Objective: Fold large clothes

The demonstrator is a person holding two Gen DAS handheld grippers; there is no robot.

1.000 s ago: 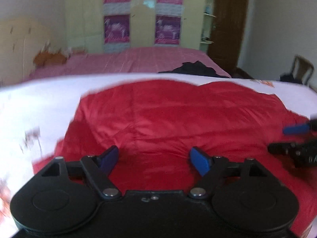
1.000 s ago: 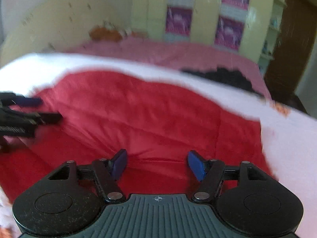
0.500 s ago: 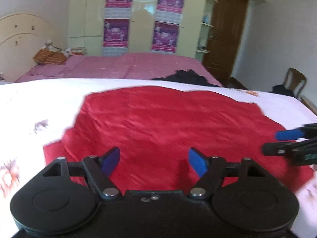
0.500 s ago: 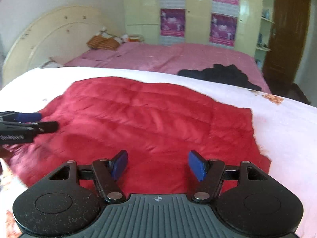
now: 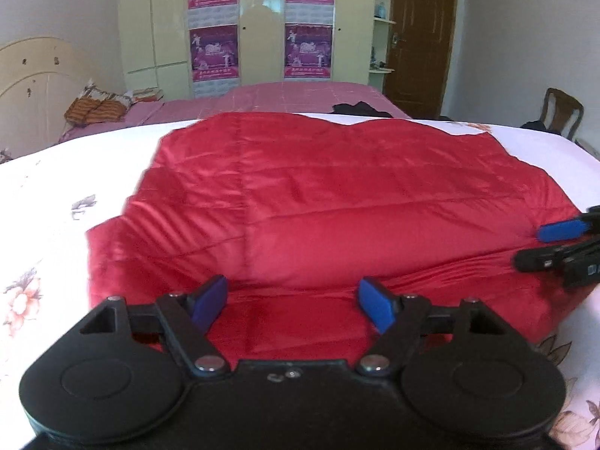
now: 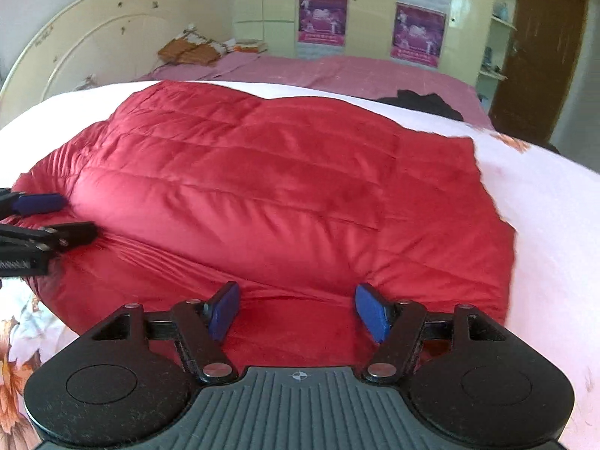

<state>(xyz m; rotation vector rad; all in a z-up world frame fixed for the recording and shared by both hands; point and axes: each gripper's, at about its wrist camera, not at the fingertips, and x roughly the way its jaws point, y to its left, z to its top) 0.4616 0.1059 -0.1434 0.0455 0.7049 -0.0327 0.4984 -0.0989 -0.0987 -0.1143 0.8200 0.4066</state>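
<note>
The red quilted jacket [image 5: 337, 202] lies spread on the floral sheet [image 5: 41, 225], a puffy fold ridge at twelve o'clock of both my grippers. My left gripper [image 5: 294, 303] and right gripper [image 6: 298, 313] hover spread, holding nothing. I'd pinch the near hem at both ends together and lift evenly.

The quilted red padded garment [image 5: 337, 202] [image 6: 262, 187] is viewed closely from both wrists, low, toward the cream wardrobe [image 5: 258, 37].
</note>
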